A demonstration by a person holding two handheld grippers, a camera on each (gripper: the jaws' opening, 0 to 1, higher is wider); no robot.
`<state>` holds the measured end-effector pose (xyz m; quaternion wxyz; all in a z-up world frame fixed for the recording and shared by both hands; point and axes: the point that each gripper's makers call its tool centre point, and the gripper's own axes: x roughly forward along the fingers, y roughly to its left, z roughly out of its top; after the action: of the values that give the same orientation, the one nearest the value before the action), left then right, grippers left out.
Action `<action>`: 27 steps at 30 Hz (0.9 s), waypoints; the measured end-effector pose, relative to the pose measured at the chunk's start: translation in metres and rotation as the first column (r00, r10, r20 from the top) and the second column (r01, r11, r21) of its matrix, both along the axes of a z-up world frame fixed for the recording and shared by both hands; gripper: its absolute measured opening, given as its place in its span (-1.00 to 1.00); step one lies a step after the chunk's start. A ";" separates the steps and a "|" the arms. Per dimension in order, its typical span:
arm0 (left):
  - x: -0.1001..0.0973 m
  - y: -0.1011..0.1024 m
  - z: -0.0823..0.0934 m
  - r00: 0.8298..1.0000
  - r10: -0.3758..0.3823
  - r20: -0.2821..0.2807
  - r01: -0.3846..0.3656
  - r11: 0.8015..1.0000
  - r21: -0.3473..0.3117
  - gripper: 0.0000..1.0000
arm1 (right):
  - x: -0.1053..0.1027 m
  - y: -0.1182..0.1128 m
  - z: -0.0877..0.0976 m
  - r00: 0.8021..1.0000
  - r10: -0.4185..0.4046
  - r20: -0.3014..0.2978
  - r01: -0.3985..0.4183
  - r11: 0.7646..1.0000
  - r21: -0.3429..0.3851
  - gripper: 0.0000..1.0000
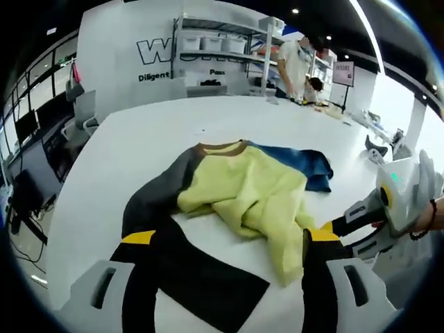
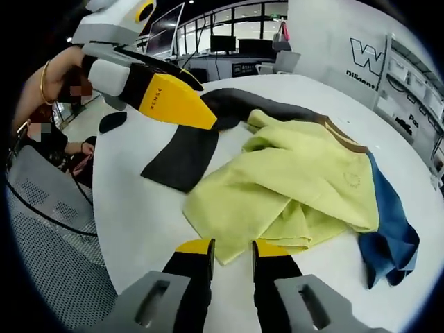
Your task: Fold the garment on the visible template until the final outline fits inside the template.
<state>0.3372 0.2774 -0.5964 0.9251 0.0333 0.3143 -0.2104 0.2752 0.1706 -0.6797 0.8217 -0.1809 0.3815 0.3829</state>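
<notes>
A crumpled garment point(image 1: 243, 194) lies on the white counter point(image 1: 139, 139), its yellow body bunched in folds, with a dark grey sleeve point(image 1: 156, 198) stretched toward the near side and a blue sleeve point(image 1: 309, 166) lying on the far side. A brown collar band runs along its top edge.

In the left gripper view, the left gripper point(image 1: 222, 239) hangs above the near edge of the cloth with its yellow-tipped jaws spread wide apart, nothing between them. In the right gripper view it point(image 2: 208, 118) appears over the grey sleeve point(image 2: 187, 149).

In the right gripper view, the right gripper point(image 2: 232, 248) sits just at the near hem of the yellow cloth point(image 2: 291, 187), jaws almost together with a narrow gap, gripping nothing. In the left gripper view it point(image 1: 333, 227) enters from the right beside the yellow hem.

Shelving point(image 1: 222, 48) and a person point(image 1: 295, 66) stand beyond the counter.
</notes>
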 end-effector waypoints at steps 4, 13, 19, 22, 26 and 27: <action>-0.002 0.001 0.002 1.000 0.000 0.004 0.000 1.000 -0.001 0.72 | -0.002 -0.001 -0.002 1.000 0.008 0.015 -0.007 1.000 -0.018 -0.86; -0.003 0.003 0.004 1.000 -0.006 0.011 0.006 1.000 0.015 0.66 | -0.003 0.001 -0.003 1.000 -0.002 -0.001 0.002 1.000 0.005 -1.00; -0.003 0.006 0.005 1.000 -0.005 0.021 0.005 1.000 0.015 0.64 | -0.004 0.003 0.005 1.000 0.019 0.011 -0.020 0.999 0.029 -1.00; -0.005 0.006 0.008 0.999 -0.009 0.035 0.009 1.000 0.007 0.59 | -0.003 0.008 0.019 0.999 0.023 0.023 -0.025 0.997 0.075 -1.00; -0.008 0.007 0.006 1.000 -0.006 0.028 0.006 1.000 0.008 0.55 | 0.002 0.011 0.040 1.000 0.010 0.024 -0.013 0.992 0.125 -1.00; -0.009 0.007 0.005 1.000 -0.010 0.029 0.010 1.000 0.011 0.54 | 0.004 0.011 0.044 1.000 0.003 0.029 -0.007 0.991 0.135 -1.00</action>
<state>0.3285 0.2845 -0.5912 0.9283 0.0428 0.3019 -0.2127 0.2796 0.1818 -0.6353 0.8365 -0.1311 0.3424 0.4073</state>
